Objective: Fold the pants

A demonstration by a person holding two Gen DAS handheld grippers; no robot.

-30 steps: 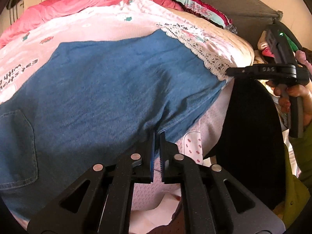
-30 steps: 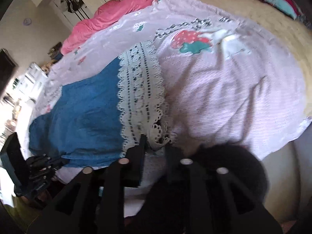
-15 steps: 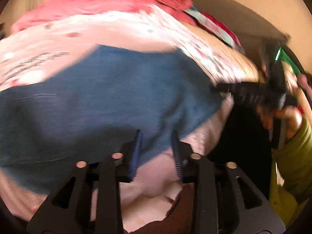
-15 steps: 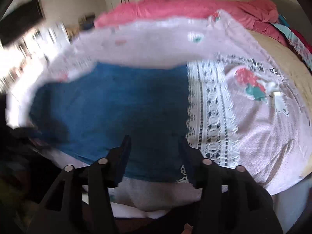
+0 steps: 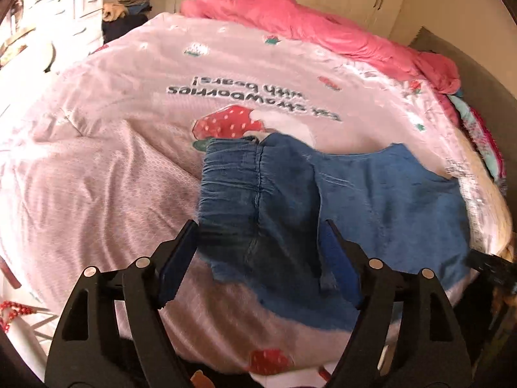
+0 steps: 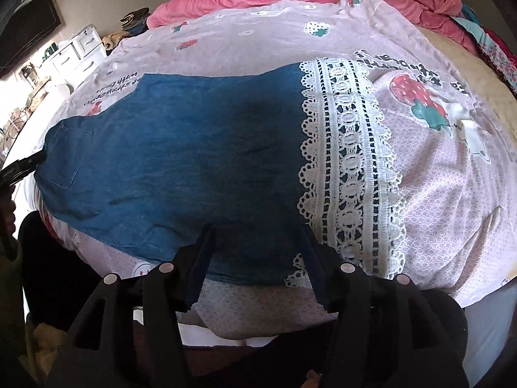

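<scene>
The blue pants [image 6: 181, 161] lie spread flat on the bed's pink quilt [image 5: 97, 194], lace hem smoothed, so both the left gripper [image 5: 258, 255] and right gripper [image 6: 255, 262], jaws just opened and released, hover over the near edge, likely to regrasp for folding

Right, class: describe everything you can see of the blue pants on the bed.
The blue pants look like soft denim, lying flat across the pink strawberry-print quilt. An elastic gathered waistband sits at one end, white lace trim at the hem, a patch pocket near the waist. Both grippers hover open; neither grips them.
</scene>
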